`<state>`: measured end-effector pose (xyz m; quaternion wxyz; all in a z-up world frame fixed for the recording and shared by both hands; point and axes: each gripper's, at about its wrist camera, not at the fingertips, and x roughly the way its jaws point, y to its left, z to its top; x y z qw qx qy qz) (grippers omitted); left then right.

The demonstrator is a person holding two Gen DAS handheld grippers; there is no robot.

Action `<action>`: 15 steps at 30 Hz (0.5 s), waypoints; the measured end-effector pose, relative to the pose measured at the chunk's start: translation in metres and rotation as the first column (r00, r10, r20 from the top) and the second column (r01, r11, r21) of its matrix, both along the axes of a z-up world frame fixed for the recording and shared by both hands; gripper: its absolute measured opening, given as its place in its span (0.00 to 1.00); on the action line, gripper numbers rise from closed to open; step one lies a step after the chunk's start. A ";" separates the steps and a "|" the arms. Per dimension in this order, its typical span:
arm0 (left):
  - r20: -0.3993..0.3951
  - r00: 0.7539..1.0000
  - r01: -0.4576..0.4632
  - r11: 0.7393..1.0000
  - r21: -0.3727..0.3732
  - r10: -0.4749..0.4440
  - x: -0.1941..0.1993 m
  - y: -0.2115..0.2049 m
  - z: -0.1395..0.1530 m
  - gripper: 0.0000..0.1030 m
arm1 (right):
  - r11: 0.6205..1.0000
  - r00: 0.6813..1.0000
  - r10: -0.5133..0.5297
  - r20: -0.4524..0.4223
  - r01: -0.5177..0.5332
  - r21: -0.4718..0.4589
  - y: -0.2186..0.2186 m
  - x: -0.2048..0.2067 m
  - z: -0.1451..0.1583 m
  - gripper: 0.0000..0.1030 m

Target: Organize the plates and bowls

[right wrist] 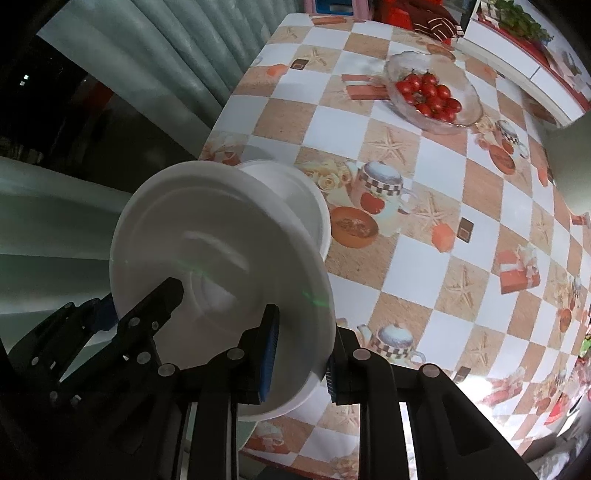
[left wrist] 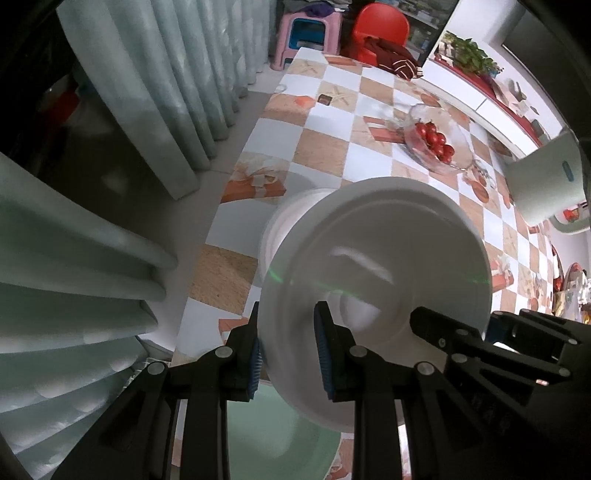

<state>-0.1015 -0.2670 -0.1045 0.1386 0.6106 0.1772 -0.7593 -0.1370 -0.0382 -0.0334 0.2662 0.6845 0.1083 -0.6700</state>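
A white bowl [left wrist: 373, 266] is held tilted above the checkered table, gripped from both sides. My left gripper [left wrist: 288, 354] is shut on its rim, one pad inside and one outside. My right gripper [right wrist: 299, 362] is shut on the opposite rim of the same bowl [right wrist: 221, 243]. Each gripper shows in the other's view, at the far side of the bowl. Behind the held bowl, a second white bowl [left wrist: 291, 214] stands on the table; it also shows in the right wrist view [right wrist: 299, 199]. A pale green plate [left wrist: 280, 443] lies below the left gripper.
A glass dish of cherry tomatoes [right wrist: 432, 92] sits further back on the table [right wrist: 424, 206]. A white appliance [left wrist: 543, 181] stands at the right. Curtains [left wrist: 192, 81] hang along the table's left edge. Stools [left wrist: 306, 33] and a red chair stand beyond the far end.
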 end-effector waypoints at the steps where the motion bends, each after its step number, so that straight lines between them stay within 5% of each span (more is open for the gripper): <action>1: 0.002 1.000 0.000 1.000 0.002 0.000 -0.001 -0.002 -0.002 0.27 | 1.000 1.000 0.004 0.000 -0.004 0.003 -0.002 -0.001 -0.002 0.24; 15: 0.010 1.000 -0.012 1.000 0.020 0.012 -0.022 -0.016 -0.019 0.27 | 1.000 0.999 -0.018 0.046 0.018 0.001 -0.012 -0.022 -0.030 0.24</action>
